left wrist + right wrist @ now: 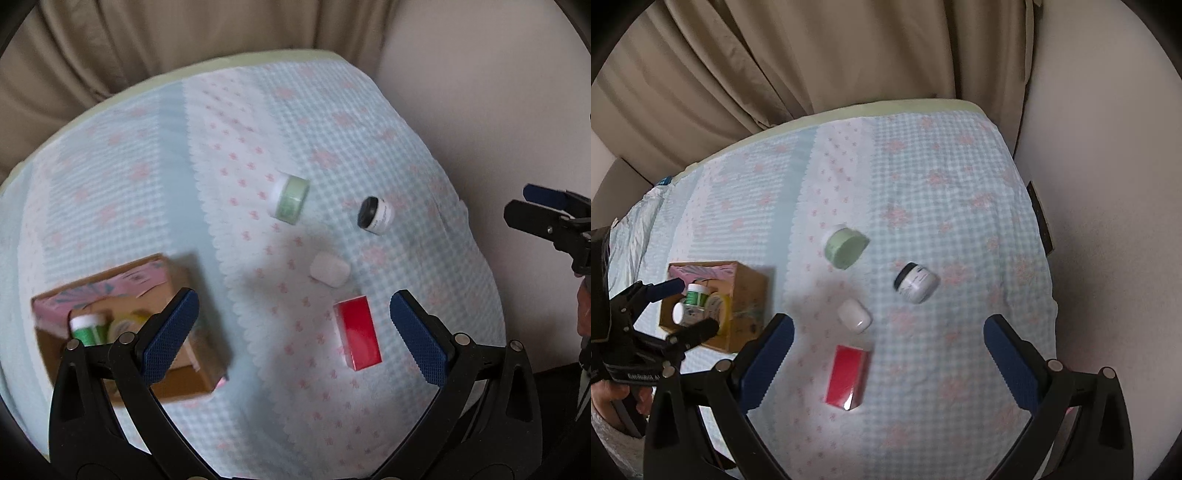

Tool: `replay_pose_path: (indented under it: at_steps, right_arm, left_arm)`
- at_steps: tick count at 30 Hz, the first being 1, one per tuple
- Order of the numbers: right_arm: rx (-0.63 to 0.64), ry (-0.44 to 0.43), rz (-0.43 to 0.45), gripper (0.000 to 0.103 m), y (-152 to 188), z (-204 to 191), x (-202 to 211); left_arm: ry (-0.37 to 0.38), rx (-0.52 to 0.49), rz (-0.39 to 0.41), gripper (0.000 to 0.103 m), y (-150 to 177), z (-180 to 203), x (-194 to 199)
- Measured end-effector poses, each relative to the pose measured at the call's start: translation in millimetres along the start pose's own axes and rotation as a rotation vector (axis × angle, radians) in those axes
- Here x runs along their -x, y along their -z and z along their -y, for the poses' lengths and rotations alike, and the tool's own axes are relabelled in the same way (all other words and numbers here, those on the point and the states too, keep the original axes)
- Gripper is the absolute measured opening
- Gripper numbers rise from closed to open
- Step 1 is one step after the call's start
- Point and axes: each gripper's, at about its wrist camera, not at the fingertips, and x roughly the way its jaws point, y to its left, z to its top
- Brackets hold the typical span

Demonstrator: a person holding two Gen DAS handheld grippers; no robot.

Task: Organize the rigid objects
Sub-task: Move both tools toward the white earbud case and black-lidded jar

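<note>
A red box (357,335) (848,376) lies on the patterned cloth. Beyond it lie a small white case (330,269) (854,315), a white jar with a black lid (375,215) (916,282) and a pale green jar (290,198) (846,247), both jars on their sides. An open cardboard box (192,365) (748,295) at the left holds a green bottle (87,329) (695,294) and other small containers. My left gripper (293,328) (689,306) is open and empty above the cloth, between the box and the red box. My right gripper (888,352) (528,206) is open and empty above the red box.
The cloth covers a table (236,61) (879,107) with a pale green edge. Beige curtains (812,55) hang behind it and a pale wall (1108,147) stands at the right. A dark flat object (1039,218) sits by the table's right edge.
</note>
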Motion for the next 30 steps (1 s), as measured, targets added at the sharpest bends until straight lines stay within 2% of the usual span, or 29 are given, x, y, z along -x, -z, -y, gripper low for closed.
replay_pose_path:
  at_steps: [6, 11, 16, 18, 20, 26, 30]
  right_arm:
    - [-0.056, -0.009, -0.041, 0.102, 8.6, 25.5, -42.3]
    - [-0.022, -0.013, -0.045, 0.102, 3.9, 41.0, -80.2]
    - [0.129, -0.013, -0.032, 0.102, -4.6, 49.2, -128.3]
    - [0.2, -0.025, -0.03, 0.102, -5.3, 49.9, -148.1]
    - [0.255, -0.036, -0.029, 0.102, -6.0, 50.1, -163.6]
    - [0.44, -0.053, -0.047, 0.102, -3.4, 42.2, -205.0]
    - [0.545, -0.09, -0.08, 0.097, 0.9, 36.2, -224.1]
  left_arm:
    - [0.025, -0.094, -0.072, 0.103, -17.5, 17.5, -61.4]
    - [0.044, -0.139, -0.101, 0.102, -19.6, 29.5, -113.2]
    - [0.06, -0.169, -0.128, 0.097, -11.6, 40.8, -166.6]
    - [0.056, -0.183, -0.147, 0.092, -5.4, 44.9, -186.4]
    - [0.046, -0.192, -0.167, 0.083, -0.4, 47.2, -201.0]
    - [0.028, -0.216, -0.181, 0.08, 11.4, 50.5, -227.8]
    - [0.01, -0.244, -0.166, 0.08, 11.4, 56.2, -234.9]
